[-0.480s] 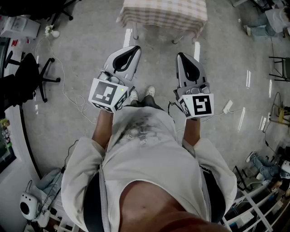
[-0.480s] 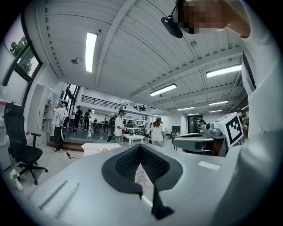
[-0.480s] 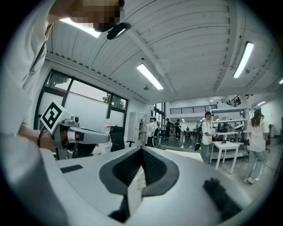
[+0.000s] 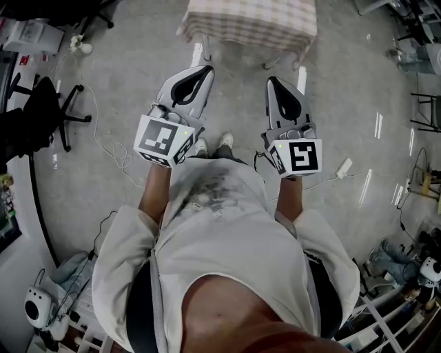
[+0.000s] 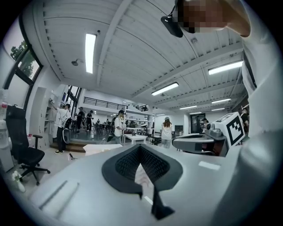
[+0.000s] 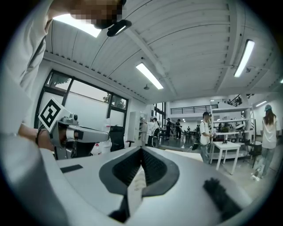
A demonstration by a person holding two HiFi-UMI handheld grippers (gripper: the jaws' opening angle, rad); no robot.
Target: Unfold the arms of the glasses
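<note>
No glasses show in any view. In the head view the person stands and holds both grippers out level at chest height, above the floor. My left gripper (image 4: pixel 205 69) has its jaws closed together with nothing between them, and so does my right gripper (image 4: pixel 271 81). In the left gripper view the black pads (image 5: pixel 128 165) meet at the tip of the left gripper (image 5: pixel 140 147), and the right gripper (image 5: pixel 201 142) shows beside it. The right gripper view shows the right gripper (image 6: pixel 141 150) closed and empty, with the left gripper (image 6: pixel 73 132) at its left.
A table with a checked cloth (image 4: pixel 248 21) stands ahead on the grey floor. A black office chair (image 4: pixel 41 110) is at the left, with cables (image 4: pixel 110 148) and a white power strip (image 4: pixel 345 164) on the floor. Further off are white tables (image 6: pixel 227 148) and several people.
</note>
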